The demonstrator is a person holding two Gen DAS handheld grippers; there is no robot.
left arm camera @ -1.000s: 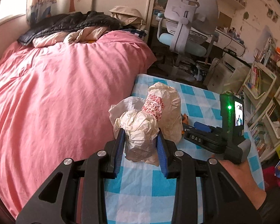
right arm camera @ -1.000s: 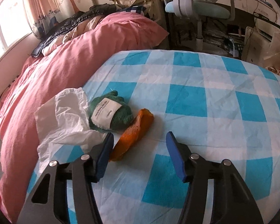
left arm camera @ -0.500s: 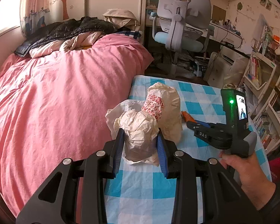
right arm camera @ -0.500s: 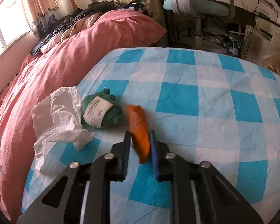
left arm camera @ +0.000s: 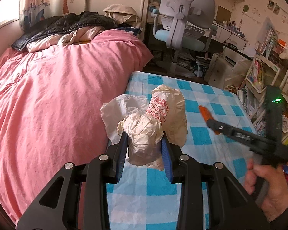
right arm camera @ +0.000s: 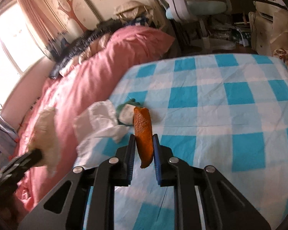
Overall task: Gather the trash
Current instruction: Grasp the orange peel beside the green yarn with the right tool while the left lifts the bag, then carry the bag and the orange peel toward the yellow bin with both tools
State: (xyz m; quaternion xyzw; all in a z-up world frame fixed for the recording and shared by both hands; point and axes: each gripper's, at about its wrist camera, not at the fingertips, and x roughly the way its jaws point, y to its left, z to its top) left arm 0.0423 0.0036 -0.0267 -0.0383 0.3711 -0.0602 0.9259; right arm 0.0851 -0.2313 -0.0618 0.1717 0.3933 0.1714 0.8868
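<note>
My left gripper (left arm camera: pixel 145 145) is shut on a crumpled cream trash bag (left arm camera: pixel 144 132) with red print, held up over the blue checked cloth (left arm camera: pixel 159 187). My right gripper (right arm camera: pixel 143 145) is shut on an orange peel (right arm camera: pixel 143 132), lifted clear of the checked cloth (right arm camera: pixel 211 115). In the left wrist view the right gripper (left arm camera: pixel 211 121) hangs at the right, blurred, with the orange peel (left arm camera: pixel 204 112) at its tip. A white crumpled tissue (right arm camera: pixel 98 120) and a green wad with a white label (right arm camera: pixel 124 111) lie on the cloth behind the peel. The bag (right arm camera: pixel 47 126) shows blurred at the left.
A pink duvet (left arm camera: pixel 48 95) covers the bed to the left, with dark clothes (left arm camera: pixel 67 25) heaped at its head. A pale desk chair (left arm camera: pixel 184 25) stands beyond the cloth. Bookshelves (left arm camera: pixel 263 71) and clutter fill the right side. A person's hand (left arm camera: pixel 265 187) grips the right tool.
My right gripper closed on the orange peel and lifted it off the cloth, moving up and away. The left gripper kept its hold on the bag and stayed put.
</note>
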